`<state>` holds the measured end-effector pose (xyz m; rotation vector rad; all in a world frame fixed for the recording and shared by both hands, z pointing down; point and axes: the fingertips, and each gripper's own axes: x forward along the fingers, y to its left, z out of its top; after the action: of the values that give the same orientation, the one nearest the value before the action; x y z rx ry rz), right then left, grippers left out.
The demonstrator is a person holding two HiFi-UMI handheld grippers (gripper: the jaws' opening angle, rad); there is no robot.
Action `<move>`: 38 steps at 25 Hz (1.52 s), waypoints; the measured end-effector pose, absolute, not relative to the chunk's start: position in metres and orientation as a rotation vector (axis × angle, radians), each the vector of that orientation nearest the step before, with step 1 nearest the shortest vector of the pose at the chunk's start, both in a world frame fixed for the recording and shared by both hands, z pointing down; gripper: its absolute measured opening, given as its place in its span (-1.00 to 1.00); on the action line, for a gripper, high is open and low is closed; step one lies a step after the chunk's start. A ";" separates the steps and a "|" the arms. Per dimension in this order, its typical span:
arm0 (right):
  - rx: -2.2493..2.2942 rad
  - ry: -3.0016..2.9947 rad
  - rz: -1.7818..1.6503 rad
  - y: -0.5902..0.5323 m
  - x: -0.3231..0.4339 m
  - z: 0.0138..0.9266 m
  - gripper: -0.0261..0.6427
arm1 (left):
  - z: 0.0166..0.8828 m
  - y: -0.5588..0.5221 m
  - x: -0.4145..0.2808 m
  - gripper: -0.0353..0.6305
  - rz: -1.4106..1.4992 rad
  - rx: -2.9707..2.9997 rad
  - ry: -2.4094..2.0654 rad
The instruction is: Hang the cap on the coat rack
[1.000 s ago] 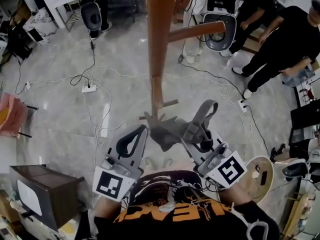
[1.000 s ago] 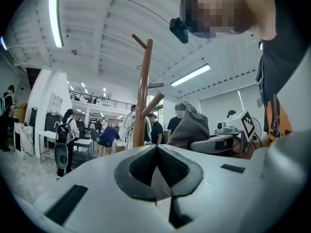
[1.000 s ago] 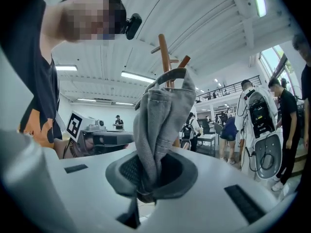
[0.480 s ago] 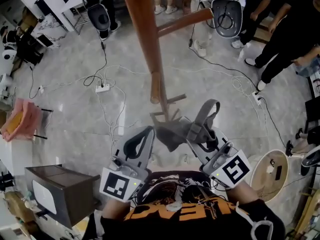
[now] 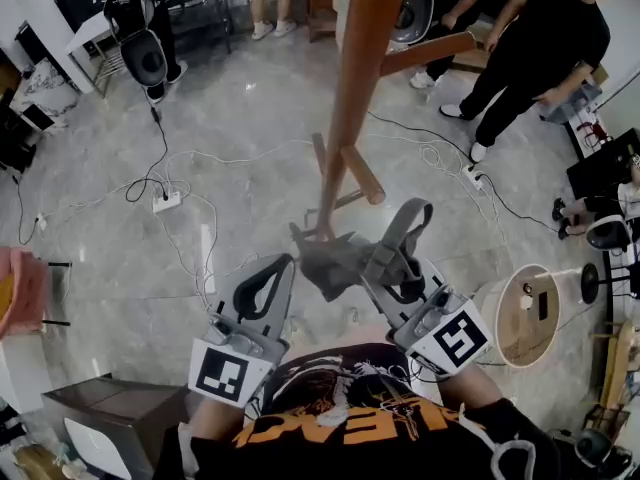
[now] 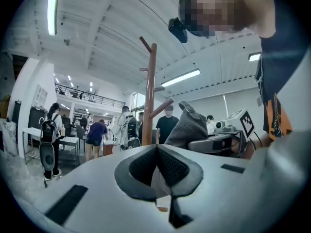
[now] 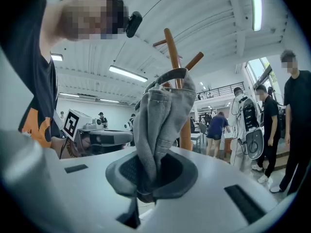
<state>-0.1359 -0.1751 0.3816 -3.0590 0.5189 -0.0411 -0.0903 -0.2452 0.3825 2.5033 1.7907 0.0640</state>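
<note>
The grey cap (image 5: pixel 345 260) hangs bunched from my right gripper (image 5: pixel 385 265), which is shut on its fabric; the cap's strap loops upward. In the right gripper view the cap (image 7: pixel 160 115) rises out of the closed pads, in front of the brown coat rack (image 7: pixel 174 50). The coat rack (image 5: pixel 362 58) stands just ahead, its base by the cap, pegs sticking out higher up. My left gripper (image 5: pixel 277 268) is beside the cap, shut and empty. In the left gripper view the coat rack (image 6: pixel 149 91), the cap (image 6: pixel 190 126) and the right gripper (image 6: pixel 216 142) show to the right.
Cables and a power strip (image 5: pixel 165 201) lie on the marble floor to the left. A round wooden stool (image 5: pixel 520 313) stands at the right, a dark box (image 5: pixel 110 408) at the lower left. People (image 5: pixel 530 48) stand beyond the rack.
The view has swung around the rack: its pole now leans to the upper right instead of upper left. Both grippers shifted sideways together, the cap still held by the right one.
</note>
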 end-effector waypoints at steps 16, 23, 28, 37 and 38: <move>-3.080 0.593 -0.019 -0.171 -0.134 0.363 -0.80 | 0.368 -0.228 -0.087 -0.82 0.023 2.498 1.794; -3.096 0.665 -0.011 -0.183 -0.120 0.354 -0.80 | 0.366 -0.241 -0.080 -0.82 -0.020 2.564 1.755; -3.089 0.689 -0.029 -0.183 -0.108 0.360 -0.80 | 0.369 -0.246 -0.080 -0.82 -0.026 2.595 1.738; -3.114 0.704 -0.084 -0.180 -0.077 0.384 -0.80 | 0.366 -0.261 -0.079 -0.82 -0.025 2.616 1.690; -3.114 0.703 -0.087 -0.180 -0.074 0.387 -0.80 | 0.367 -0.263 -0.080 -0.82 -0.029 2.621 1.688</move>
<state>-0.0744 -0.1805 0.3870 -3.1141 0.7033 -0.0867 -0.0795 -0.2629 0.3669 2.6208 1.6883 -0.0293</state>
